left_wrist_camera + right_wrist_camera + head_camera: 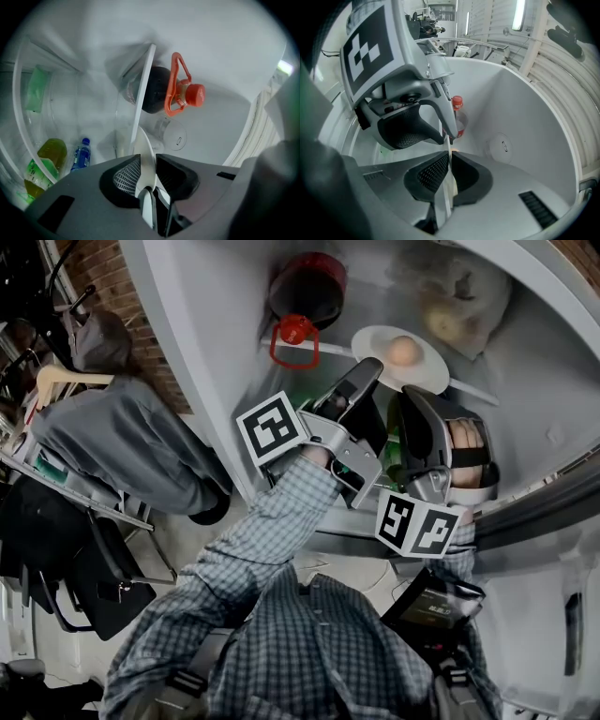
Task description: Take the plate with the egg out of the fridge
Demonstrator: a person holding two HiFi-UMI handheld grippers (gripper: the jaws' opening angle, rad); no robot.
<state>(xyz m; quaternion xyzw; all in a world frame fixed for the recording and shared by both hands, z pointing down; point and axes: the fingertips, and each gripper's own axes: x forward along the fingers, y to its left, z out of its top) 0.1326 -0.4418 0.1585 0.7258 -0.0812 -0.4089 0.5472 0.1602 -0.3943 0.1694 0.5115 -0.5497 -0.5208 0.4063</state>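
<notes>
Seen from the head, the plate with the egg was inside the fridge. In the left tool view, its jaws squeezed the plate's rim. In the right tool view, its jaws pinched that thin rim too.

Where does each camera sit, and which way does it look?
Head view: on the person's head, looking down into the fridge at plate and egg; sleeves, left hand-held gripper, right hand-held gripper show.
Left gripper view: on the left hand-held gripper, looking along its jaws, closed on the plate, toward a red-capped bottle.
Right gripper view: on the right hand-held gripper, jaws closed on the plate; the left one shows.
Shared by both gripper views: plate, bottle.
</notes>
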